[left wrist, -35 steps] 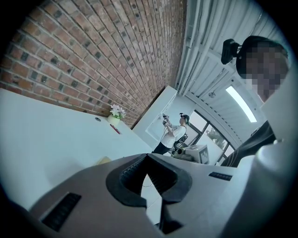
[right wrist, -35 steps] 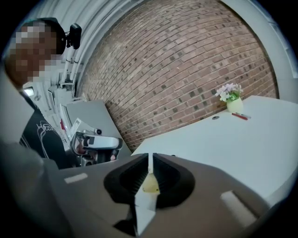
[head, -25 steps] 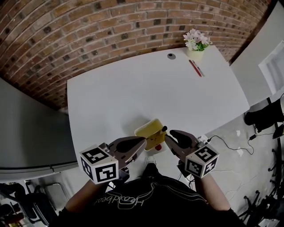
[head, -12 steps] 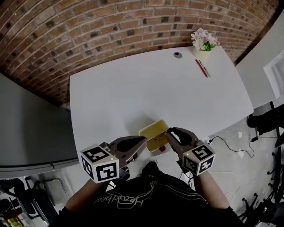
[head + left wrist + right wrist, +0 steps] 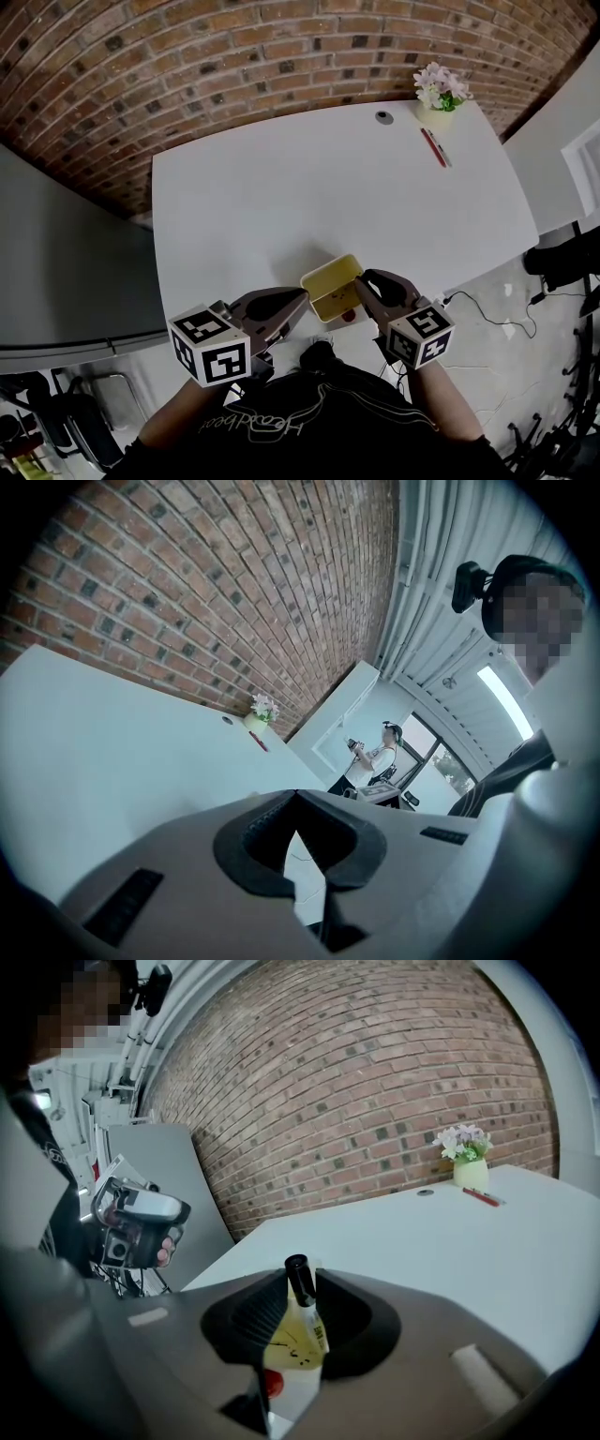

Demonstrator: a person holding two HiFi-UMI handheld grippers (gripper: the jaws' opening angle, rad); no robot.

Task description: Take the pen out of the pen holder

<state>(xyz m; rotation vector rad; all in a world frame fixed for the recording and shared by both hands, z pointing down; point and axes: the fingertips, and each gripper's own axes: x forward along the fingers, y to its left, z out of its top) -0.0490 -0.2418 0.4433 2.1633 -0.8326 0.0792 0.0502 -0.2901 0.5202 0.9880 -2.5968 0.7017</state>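
Observation:
A yellow square pen holder point(image 5: 330, 284) stands near the front edge of the white table point(image 5: 281, 187). My right gripper point(image 5: 362, 285) is against the holder's right side. In the right gripper view its jaws point(image 5: 298, 1279) are shut on a pen point(image 5: 303, 1296) with a black cap that stands upright in front of the yellow holder point(image 5: 286, 1346), which bears a red dot. My left gripper point(image 5: 296, 303) hovers just left of the holder, off the table's edge. Seen in its own view, it point(image 5: 296, 799) is shut with nothing held.
At the far right corner stand a small flower pot point(image 5: 439, 94), two loose pens point(image 5: 436, 148) and a small grey disc point(image 5: 384, 117). A brick wall runs behind the table. A person point(image 5: 380, 752) stands in the background, and a hand holding a device point(image 5: 141, 1227) shows at the left.
My right gripper has moved in against the holder and now covers the pen's black tip, which showed free a second ago. The left gripper has stayed put.

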